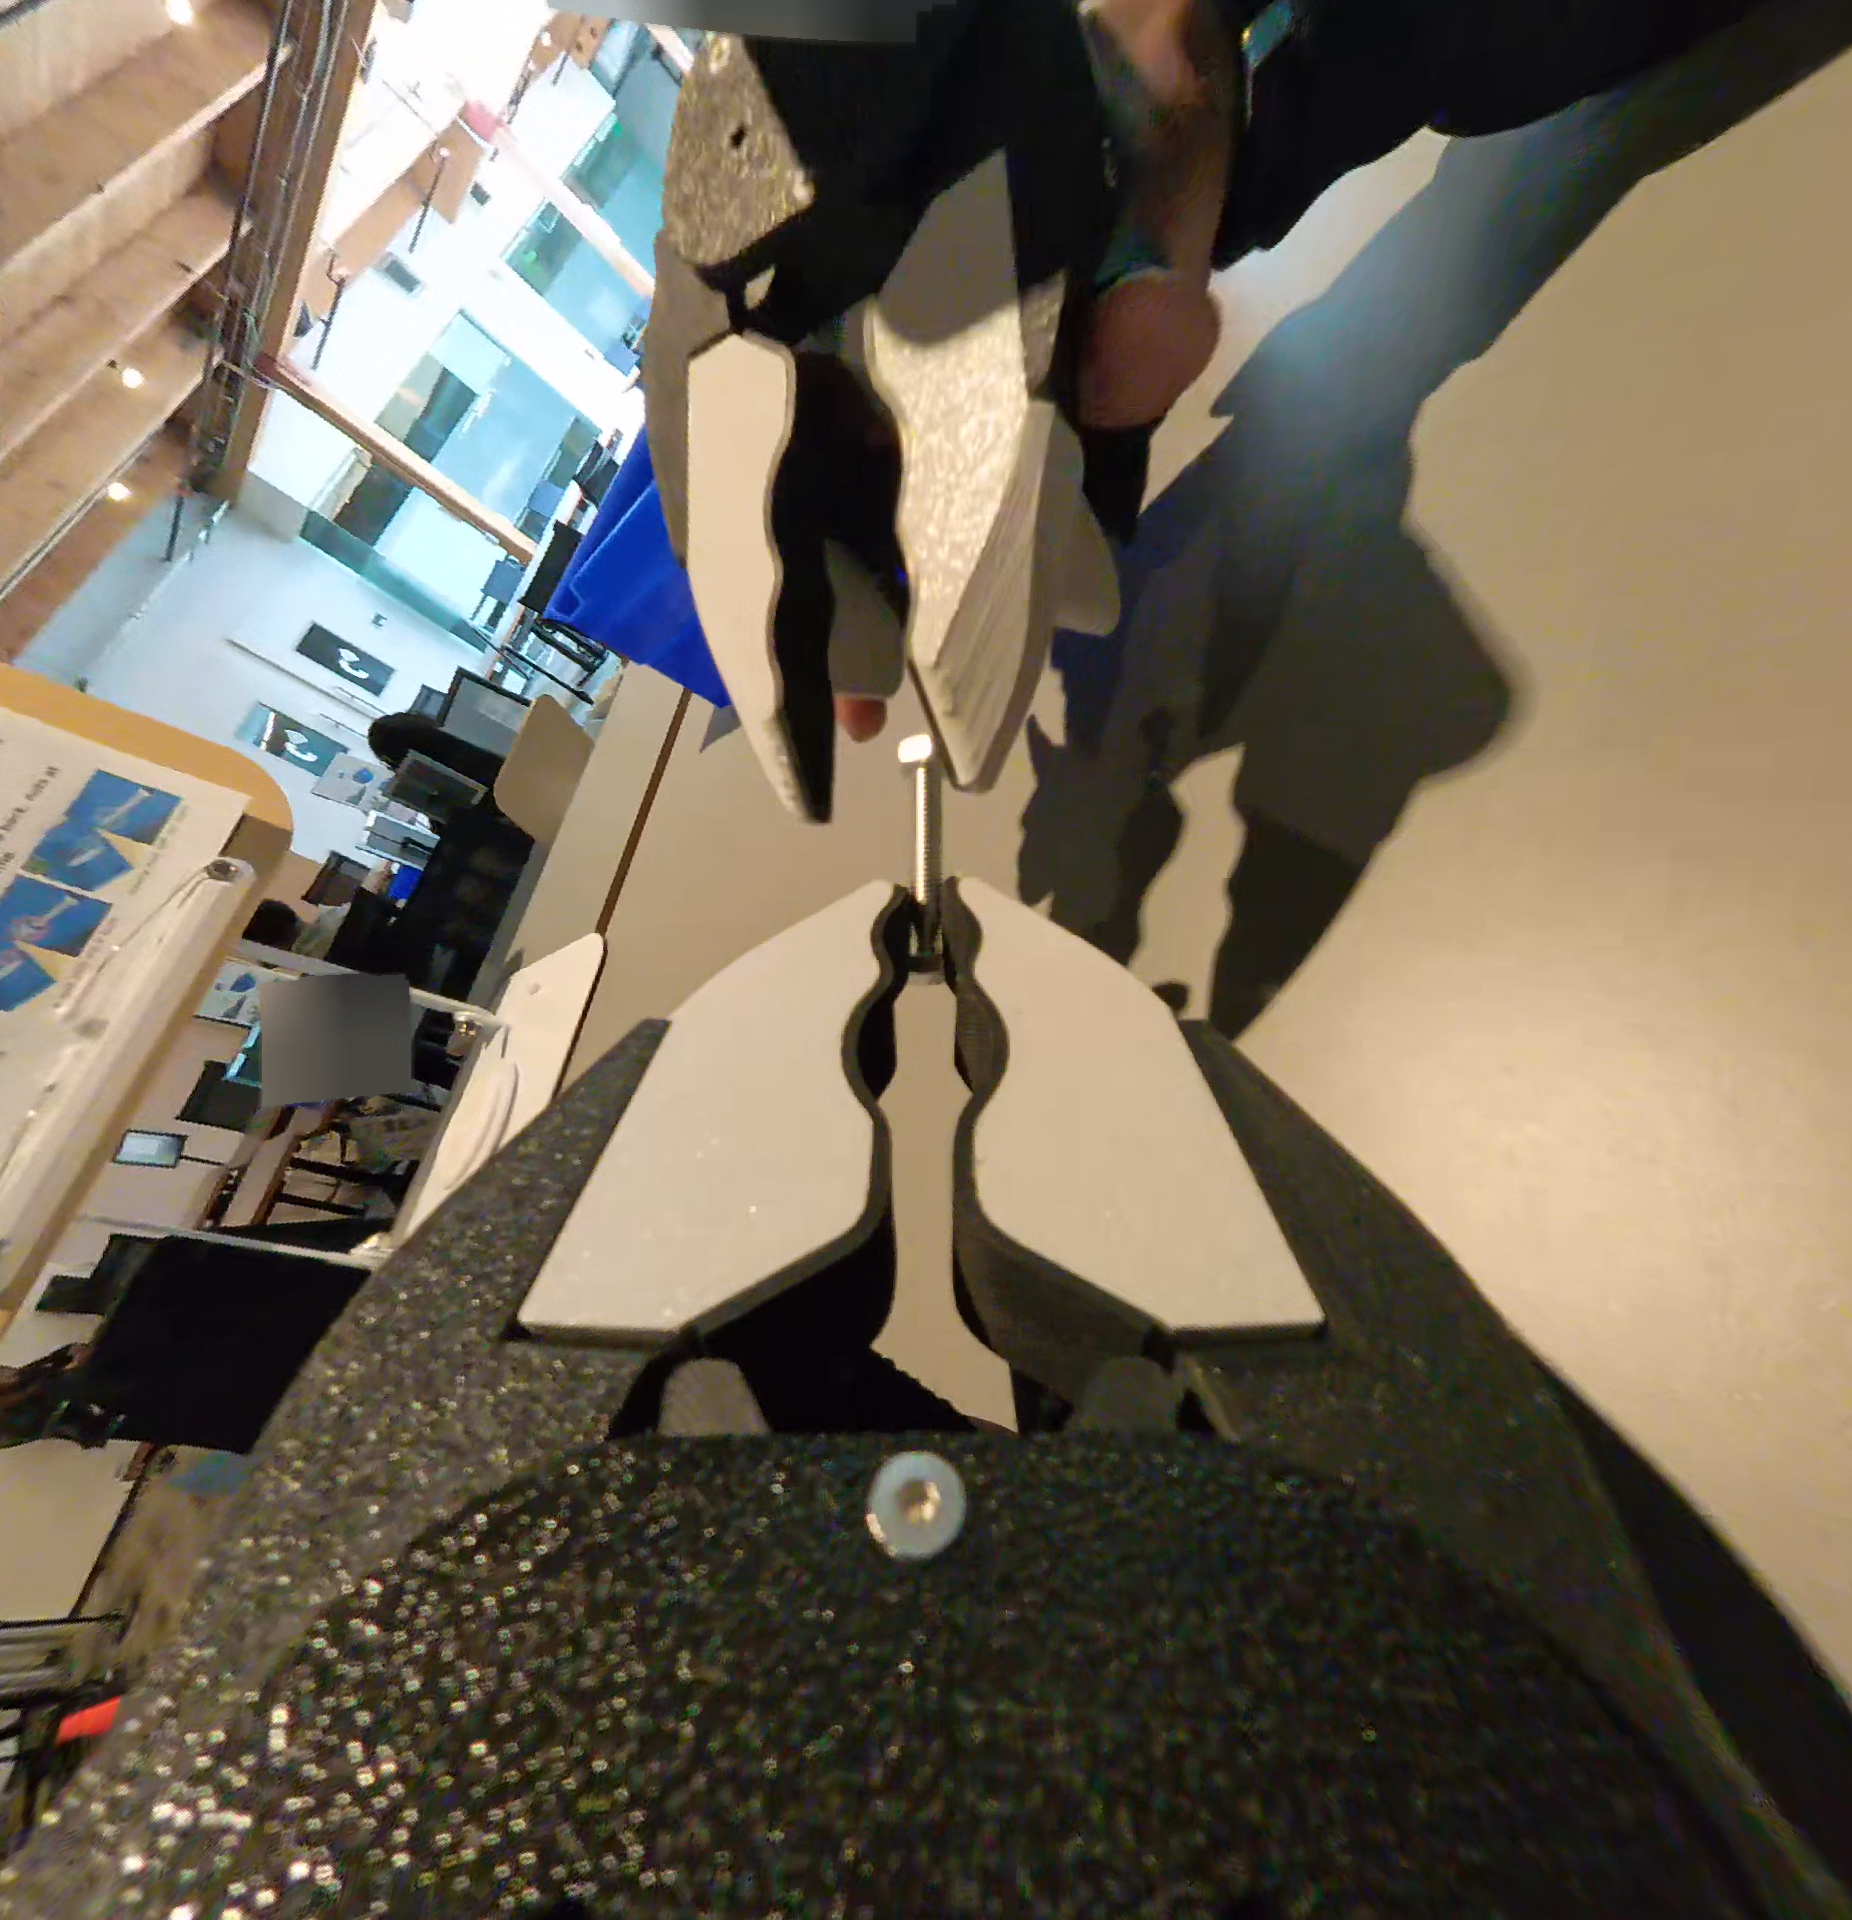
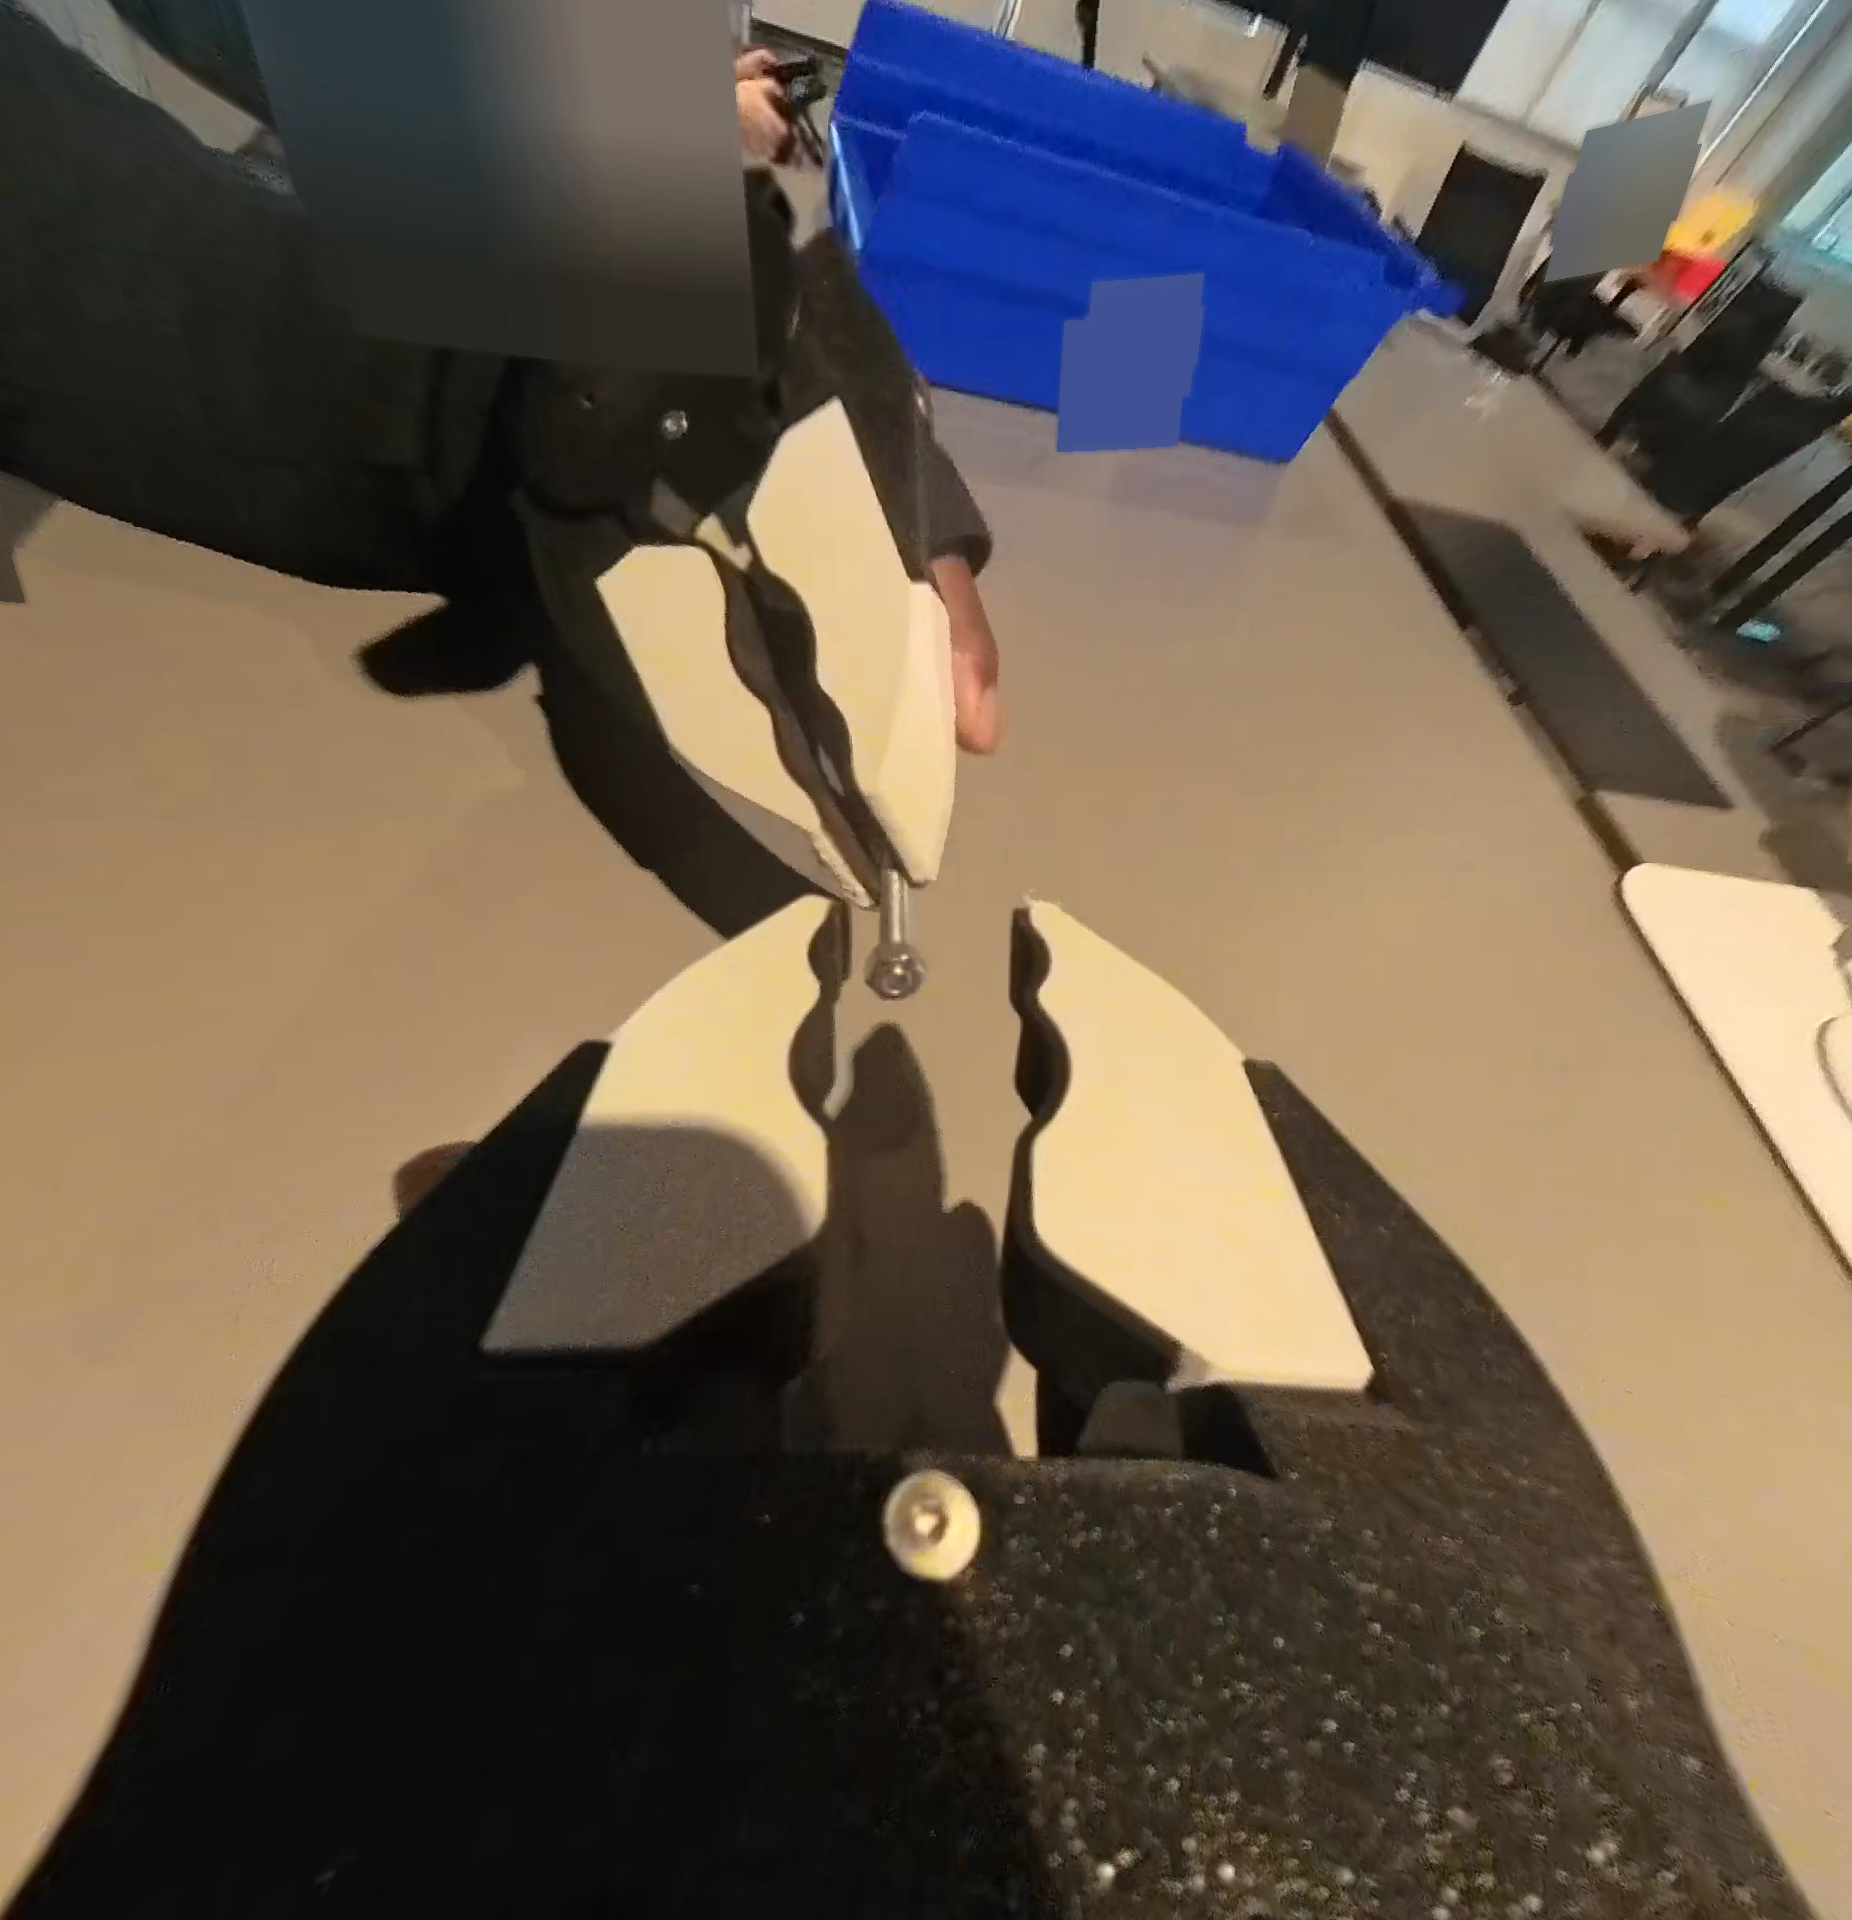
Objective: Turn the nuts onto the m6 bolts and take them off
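Note:
My left gripper is shut on the threaded end of a silver M6 bolt. The bolt sticks straight out past the fingertips and ends in its socket head. I cannot tell whether a nut sits on the part hidden inside the jaws. My right gripper is open, with the bolt head between its two fingertips and touching neither. In the left wrist view the right gripper hangs open over the bolt head. In the right wrist view the left gripper pinches the bolt above a grey table.
A blue plastic bin stands at the far end of the table; it also shows in the left wrist view. A white tray lies at the right edge. A board with printed sheets stands to the left. Both grippers' tips are close together, under 4 cm apart.

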### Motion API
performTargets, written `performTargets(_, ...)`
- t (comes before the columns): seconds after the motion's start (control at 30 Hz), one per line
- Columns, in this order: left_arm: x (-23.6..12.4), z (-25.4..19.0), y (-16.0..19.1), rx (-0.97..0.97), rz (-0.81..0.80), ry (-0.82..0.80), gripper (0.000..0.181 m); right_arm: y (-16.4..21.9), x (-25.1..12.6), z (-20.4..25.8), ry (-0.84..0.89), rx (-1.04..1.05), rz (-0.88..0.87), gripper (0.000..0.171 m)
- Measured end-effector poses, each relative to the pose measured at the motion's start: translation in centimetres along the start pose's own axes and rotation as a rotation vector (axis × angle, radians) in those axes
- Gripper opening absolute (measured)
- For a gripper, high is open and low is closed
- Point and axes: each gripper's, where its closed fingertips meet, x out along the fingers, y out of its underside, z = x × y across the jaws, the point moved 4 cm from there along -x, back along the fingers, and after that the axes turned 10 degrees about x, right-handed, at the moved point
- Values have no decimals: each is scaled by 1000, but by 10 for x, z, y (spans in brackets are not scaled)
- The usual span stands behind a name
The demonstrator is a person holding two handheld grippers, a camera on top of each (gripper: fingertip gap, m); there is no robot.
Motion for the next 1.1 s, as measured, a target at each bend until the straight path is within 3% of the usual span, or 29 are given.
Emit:
performTargets(0.1, 0, 0, -1, -15, -13, 9, 5, 6, 3, 4, -9, -41, 64, 16)
performTargets(0.17, -1, -2, -1, -57, -33, 45, 5, 7, 3, 8, 13, -173, 82, 10)
performTargets(0.33, -4, -4, -3, -297, -116, 180, 5, 6, 1, 19, 218, -827, 57, 11)
performTargets(0.47, -5, 1, 1, -295, -107, 140, 5, 2, -1, 15, 186, -609, 12, 32)
performTargets(0.6, -4, 1, -1, -206, -86, 93, 5, 5, -1, 9, 65, -264, 22, 33)
performTargets(0.73, -2, -3, -1, -148, -59, 99, 5, 7, 2, 7, 13, -102, 64, 21)
performTargets(0.8, -1, -6, 0, -160, -54, 130, 5, 11, 3, 13, 9, -201, 95, 10)
performTargets(1.0, -5, -13, 0, -392, -112, 315, 5, 17, 6, 25, 160, -839, 109, 10)
performTargets(1.07, -8, -7, 1, -436, -139, 296, 5, 13, 7, 23, 209, -843, 93, 13)
performTargets(1.1, -8, -4, 2, -437, -143, 267, 5, 11, 6, 22, 210, -794, 79, 22)
